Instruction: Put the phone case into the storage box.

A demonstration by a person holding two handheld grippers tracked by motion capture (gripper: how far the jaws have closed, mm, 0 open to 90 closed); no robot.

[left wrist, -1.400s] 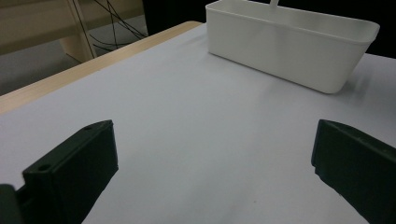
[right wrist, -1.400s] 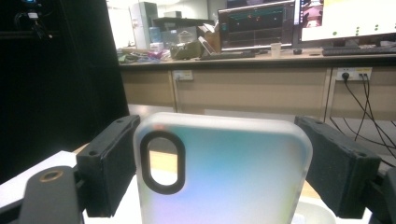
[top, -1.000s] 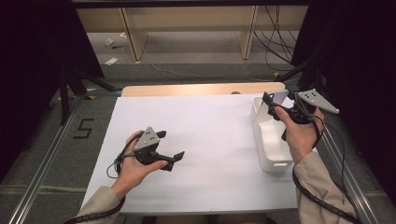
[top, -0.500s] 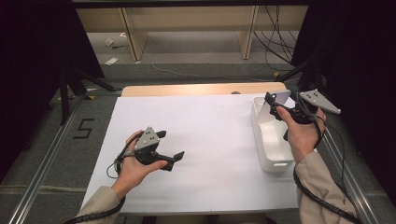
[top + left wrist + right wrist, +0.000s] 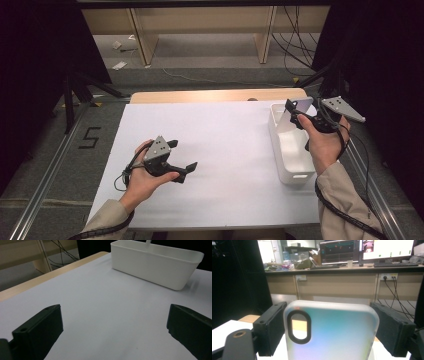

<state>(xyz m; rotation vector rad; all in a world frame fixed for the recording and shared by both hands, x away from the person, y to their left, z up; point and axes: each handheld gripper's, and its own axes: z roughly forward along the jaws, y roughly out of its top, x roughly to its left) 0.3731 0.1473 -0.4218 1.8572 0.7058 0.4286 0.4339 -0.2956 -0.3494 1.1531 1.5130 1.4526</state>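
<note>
Nothing has shifted since the earlier high views: both hands sit where they were, and the phone case is held over the same spot.

The right gripper (image 5: 298,114) hangs above the far end of the white bin (image 5: 285,167), which stands at the right edge of the white table (image 5: 225,150). Its jaws are closed on a translucent phone case (image 5: 329,332), one pad on each long edge. In the right gripper view the case stands upright between the jaws, its oval camera cutout toward the top and its long axis running up and down.

The bin lies straight below the case, with its own long side running near to far. A drop or a lowering here would probably land the case inside the bin's far half.

The left gripper (image 5: 181,161) rests low over the table at the near left, well apart from the bin. Its jaws stand wide with nothing between them, and the bin (image 5: 155,265) lies ahead of it, so the right hand is clearly the nearer one.
</note>
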